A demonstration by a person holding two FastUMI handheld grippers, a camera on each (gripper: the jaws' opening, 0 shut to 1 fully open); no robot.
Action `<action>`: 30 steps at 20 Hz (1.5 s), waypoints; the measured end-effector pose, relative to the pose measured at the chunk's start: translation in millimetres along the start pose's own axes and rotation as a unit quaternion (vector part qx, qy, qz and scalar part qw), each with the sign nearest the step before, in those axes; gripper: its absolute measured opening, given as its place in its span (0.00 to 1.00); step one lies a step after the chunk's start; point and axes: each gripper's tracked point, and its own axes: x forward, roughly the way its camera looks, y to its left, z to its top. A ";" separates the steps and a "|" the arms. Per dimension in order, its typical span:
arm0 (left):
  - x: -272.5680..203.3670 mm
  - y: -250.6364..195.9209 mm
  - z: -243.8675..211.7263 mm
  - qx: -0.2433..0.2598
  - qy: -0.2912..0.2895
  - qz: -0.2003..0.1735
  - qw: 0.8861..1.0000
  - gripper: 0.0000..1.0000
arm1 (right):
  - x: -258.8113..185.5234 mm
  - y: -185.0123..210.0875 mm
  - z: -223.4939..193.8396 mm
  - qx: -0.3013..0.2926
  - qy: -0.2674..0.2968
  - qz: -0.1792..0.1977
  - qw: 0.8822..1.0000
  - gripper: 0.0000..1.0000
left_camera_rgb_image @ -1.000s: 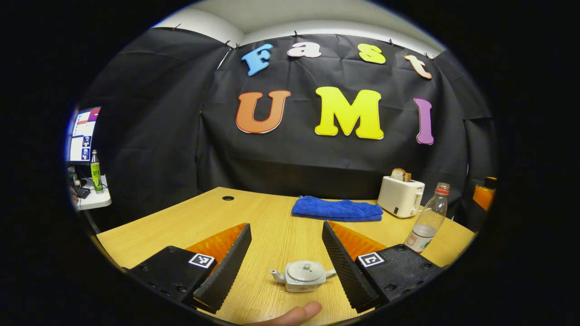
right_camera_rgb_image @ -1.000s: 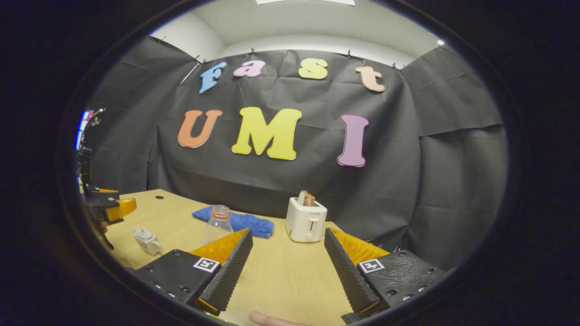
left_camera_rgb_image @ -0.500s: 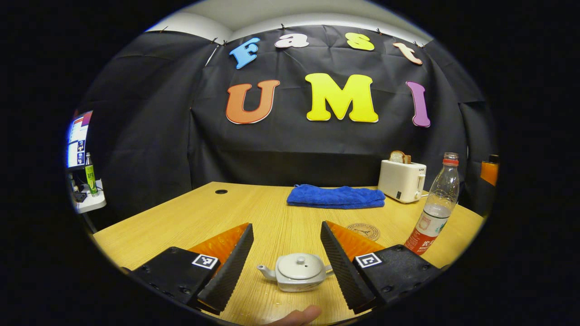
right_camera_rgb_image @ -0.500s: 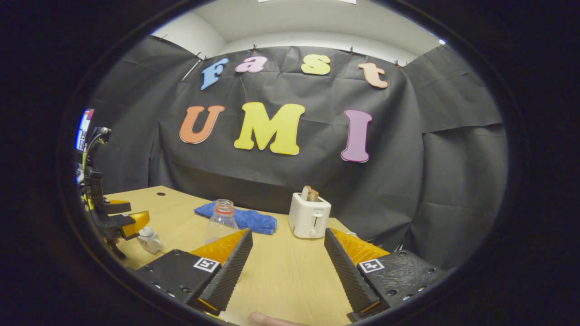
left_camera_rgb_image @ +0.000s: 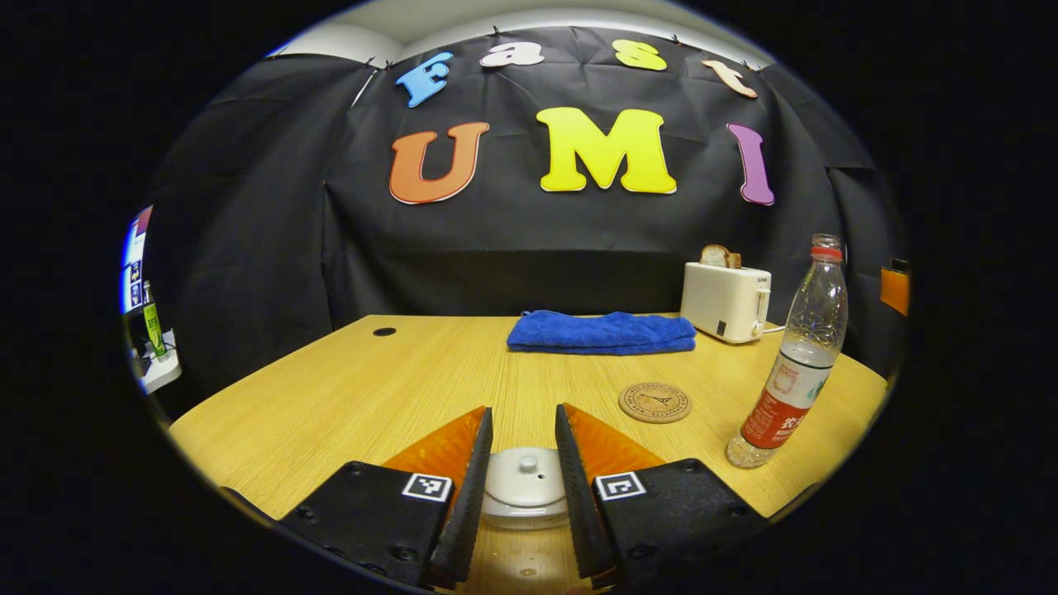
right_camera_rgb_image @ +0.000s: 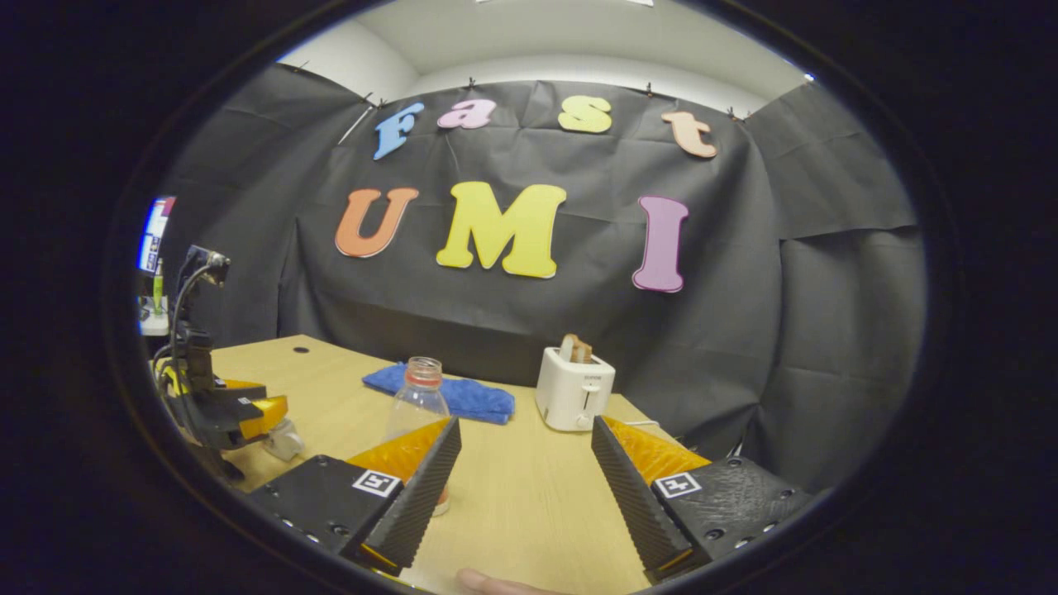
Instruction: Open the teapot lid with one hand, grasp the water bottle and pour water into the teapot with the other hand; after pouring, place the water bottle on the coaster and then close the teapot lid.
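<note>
The left gripper (left_camera_rgb_image: 519, 496) hangs low over the small white ceramic teapot (left_camera_rgb_image: 525, 497), which sits on the pale wooden surface (left_camera_rgb_image: 388, 388) at the 6 o'clock edge of the left gripper view. Its jaws stand narrowed either side of the domed white lid (left_camera_rgb_image: 524, 478), close to the rim but, as far as can be told, not yet pressing; the little round knob (left_camera_rgb_image: 523, 463) shows free in the gap between them.

The clear plastic water bottle with the red label (left_camera_rgb_image: 795, 364) stands upright at about 3 o'clock of the teapot, near but apart, capless and part filled. The round brown coaster (left_camera_rgb_image: 655, 402) lies bare between the two, toward 1 o'clock. In the right gripper view, the right gripper (right_camera_rgb_image: 521, 487) hovers with jaws spread wide and nothing between them, the bottle just beyond its left finger at 10 o'clock.

The lid is likely light, glazed and slippery, and would chip if dropped, so the knob looks the better hold, pinched gently and lifted straight up. The bottle is thin-walled and will probably buckle under a hard squeeze; the labelled waist seems the stiffest, least slick place to take it, kept upright because the mouth is open.
</note>
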 end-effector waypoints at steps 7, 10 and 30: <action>5.1 4.1 -3.7 -0.004 0.004 -0.001 1.000 0.20 | 4.0 9.9 -8.5 -0.007 0.007 0.008 1.000 0.96; 3.7 1.4 -2.7 -0.004 0.001 -0.008 1.000 0.13 | 5.2 16.5 -13.5 -0.012 0.011 0.014 1.000 0.98; -58.8 30.3 62.1 -0.013 -0.004 -0.014 1.000 0.04 | 48.4 92.6 -55.6 0.042 0.027 0.067 0.997 0.97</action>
